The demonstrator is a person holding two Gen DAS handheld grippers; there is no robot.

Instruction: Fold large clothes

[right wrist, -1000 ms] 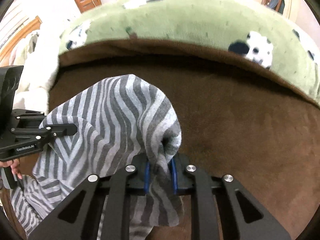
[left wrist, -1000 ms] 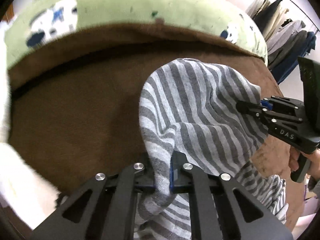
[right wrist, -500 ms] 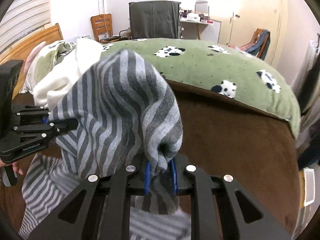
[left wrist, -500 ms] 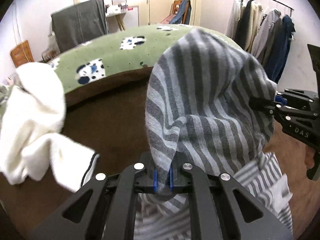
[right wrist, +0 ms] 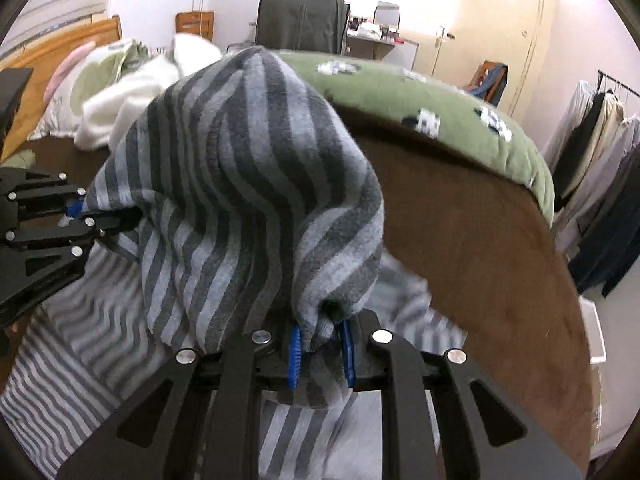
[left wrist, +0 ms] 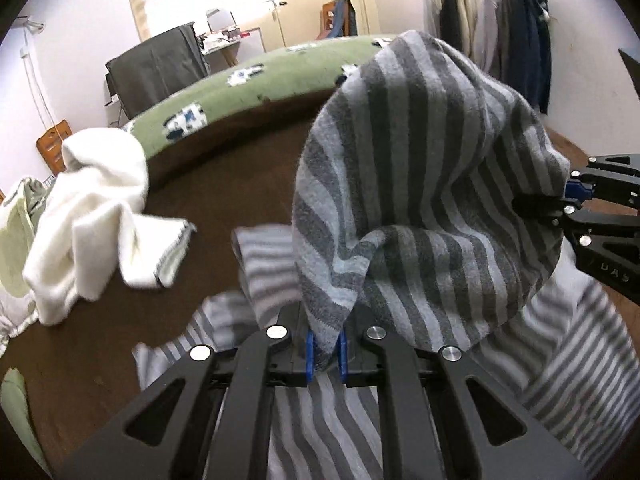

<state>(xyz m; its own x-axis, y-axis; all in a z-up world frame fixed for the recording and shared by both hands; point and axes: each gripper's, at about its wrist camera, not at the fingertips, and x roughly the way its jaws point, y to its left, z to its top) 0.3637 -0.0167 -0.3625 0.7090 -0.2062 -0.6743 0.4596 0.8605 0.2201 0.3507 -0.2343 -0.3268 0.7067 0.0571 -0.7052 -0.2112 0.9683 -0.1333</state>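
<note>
Brown bedding (left wrist: 224,184) carries the work, with a green panda-print blanket (right wrist: 420,92) behind. We hold the striped garment (left wrist: 420,184) raised over the bed, each claw pinching a bunched edge: the left claw (left wrist: 324,354) and the right claw (right wrist: 320,354) are both pressed together on fabric. We judge the fold barely begun: the lower cloth trails unflattened, and laying out and folding remain. White clothes (left wrist: 92,208) lie beside, unfolded. We see no containers.
</note>
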